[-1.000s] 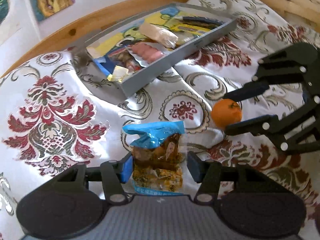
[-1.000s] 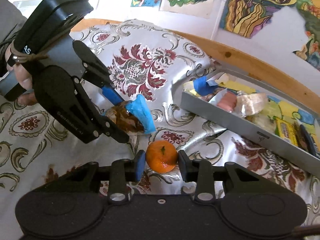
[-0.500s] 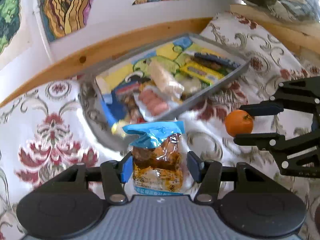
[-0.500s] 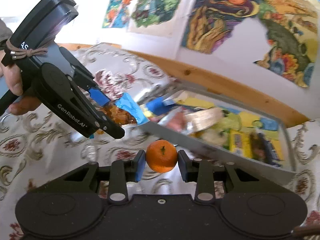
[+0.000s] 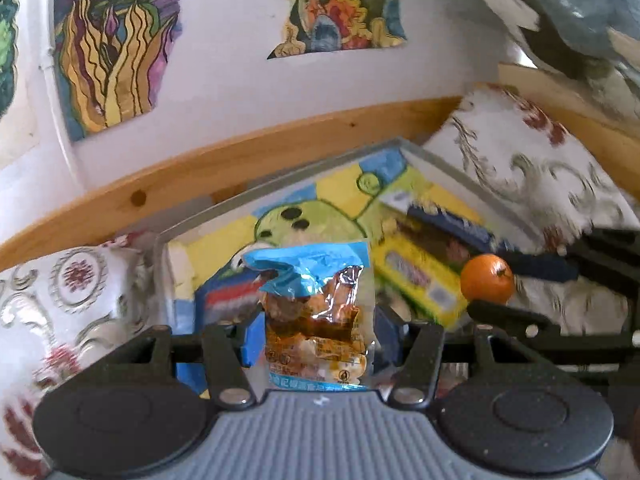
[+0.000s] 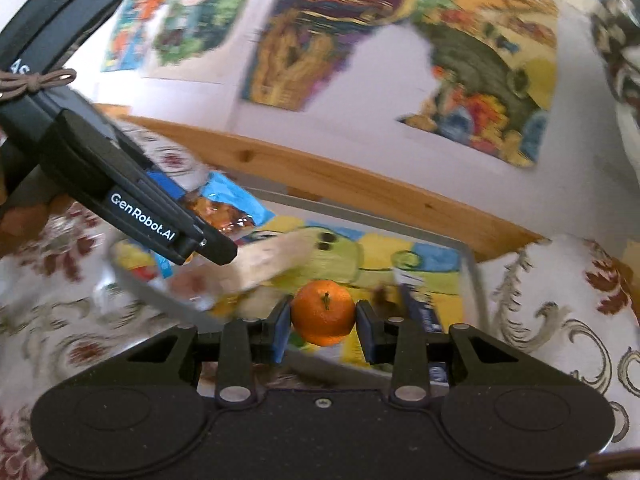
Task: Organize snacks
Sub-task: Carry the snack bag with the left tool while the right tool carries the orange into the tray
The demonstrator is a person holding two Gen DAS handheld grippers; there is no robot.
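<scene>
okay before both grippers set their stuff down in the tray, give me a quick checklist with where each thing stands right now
1. Left gripper holds the snack bag: ok.
2. Right gripper holds the orange: ok.
3. Both loads over the tray: ok, though the height above it cannot be told.
4. Bare tray floor for a drop: ok, at the far middle.
5. Grippers apart from each other: ok in both views.
6. Bag sealed: cannot tell.

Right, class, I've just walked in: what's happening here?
A person holds a gripper in each hand. The left gripper is shut on a blue-topped snack packet; the right gripper is shut on a mandarin. Both are held up over a grey tray already holding other snacks.
</scene>
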